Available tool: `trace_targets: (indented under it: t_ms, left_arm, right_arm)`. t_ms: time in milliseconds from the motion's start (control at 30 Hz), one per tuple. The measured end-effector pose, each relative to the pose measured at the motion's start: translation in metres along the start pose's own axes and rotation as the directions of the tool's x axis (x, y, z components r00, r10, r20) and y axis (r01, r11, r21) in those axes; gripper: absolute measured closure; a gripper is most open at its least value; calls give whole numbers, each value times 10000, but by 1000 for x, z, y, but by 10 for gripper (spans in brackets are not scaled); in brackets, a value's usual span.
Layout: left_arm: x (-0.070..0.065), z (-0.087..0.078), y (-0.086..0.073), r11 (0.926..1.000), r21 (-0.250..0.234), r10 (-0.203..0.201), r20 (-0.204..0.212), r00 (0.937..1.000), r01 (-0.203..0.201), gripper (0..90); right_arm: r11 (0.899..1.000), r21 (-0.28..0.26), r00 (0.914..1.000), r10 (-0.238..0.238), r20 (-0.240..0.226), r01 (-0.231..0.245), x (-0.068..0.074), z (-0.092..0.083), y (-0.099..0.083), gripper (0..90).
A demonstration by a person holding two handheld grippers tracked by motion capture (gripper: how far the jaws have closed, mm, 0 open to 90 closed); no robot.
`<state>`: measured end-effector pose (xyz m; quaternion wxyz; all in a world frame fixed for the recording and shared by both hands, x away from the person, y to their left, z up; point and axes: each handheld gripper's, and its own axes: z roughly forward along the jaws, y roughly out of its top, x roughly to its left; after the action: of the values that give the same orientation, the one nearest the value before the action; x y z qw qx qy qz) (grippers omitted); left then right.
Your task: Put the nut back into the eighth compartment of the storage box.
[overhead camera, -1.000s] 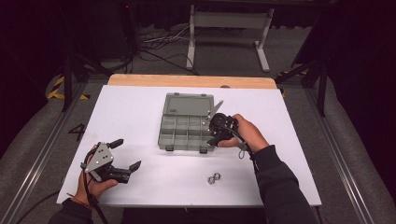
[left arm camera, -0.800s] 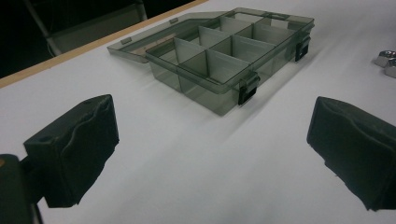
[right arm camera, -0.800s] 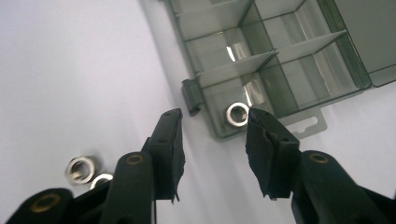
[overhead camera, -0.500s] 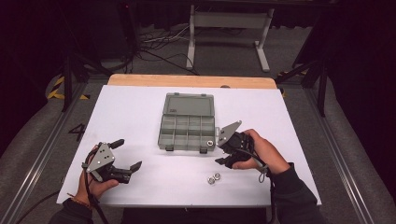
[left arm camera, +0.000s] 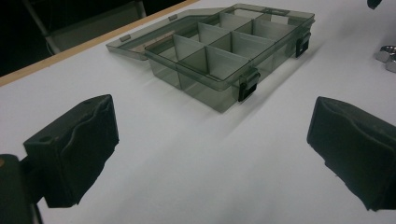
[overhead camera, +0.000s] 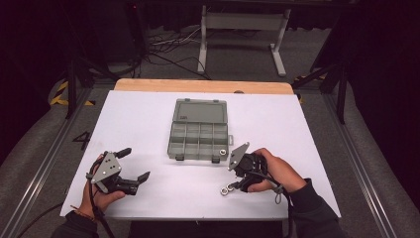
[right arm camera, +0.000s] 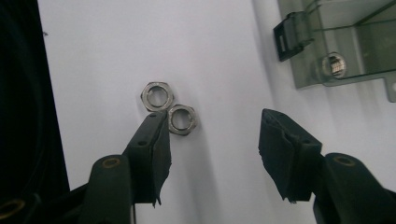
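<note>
Right gripper lining up on two loose nuts near the tabletop's front edge.
High view: right gripper (overhead camera: 236, 179) beside the nuts (overhead camera: 227, 190), compartment box (overhead camera: 199, 130) mid-table; left gripper (overhead camera: 130, 167) spread, idle at the front-left corner.
Right gripper view: jaws just opening, empty, one pad touching the nearer nut (right arm camera: 181, 119); next, straddle it and close.
</note>
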<state>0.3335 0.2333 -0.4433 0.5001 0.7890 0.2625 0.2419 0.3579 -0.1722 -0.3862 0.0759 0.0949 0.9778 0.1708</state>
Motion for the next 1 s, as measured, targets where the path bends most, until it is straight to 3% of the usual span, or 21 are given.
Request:
trace_targets:
  t_ms: [300, 633, 800, 1000]
  left_arm:
    - [0, 0, 0, 10000, 18, 12, 9, 10000, -12, 28]
    - [0, 0, 0, 10000, -6, 20, 22, 10000, -20, 28]
    - [0, 0, 0, 10000, 30, 36, 27, 10000, -36, 28]
    - [0, 0, 0, 10000, 45, 49, 29, 10000, -49, 28]
  right_arm:
    - [9954, 762, 9964, -529, -660, 579, 8, 19, 5, 533]
    - [9909, 1178, 9947, -545, -868, 646, 4, 33, 2, 597]
    - [9910, 1241, 9955, -406, -858, 511, 4, 39, 2, 602]
    - [9904, 1140, 9932, -675, -951, 783, 5, 39, 3, 678]
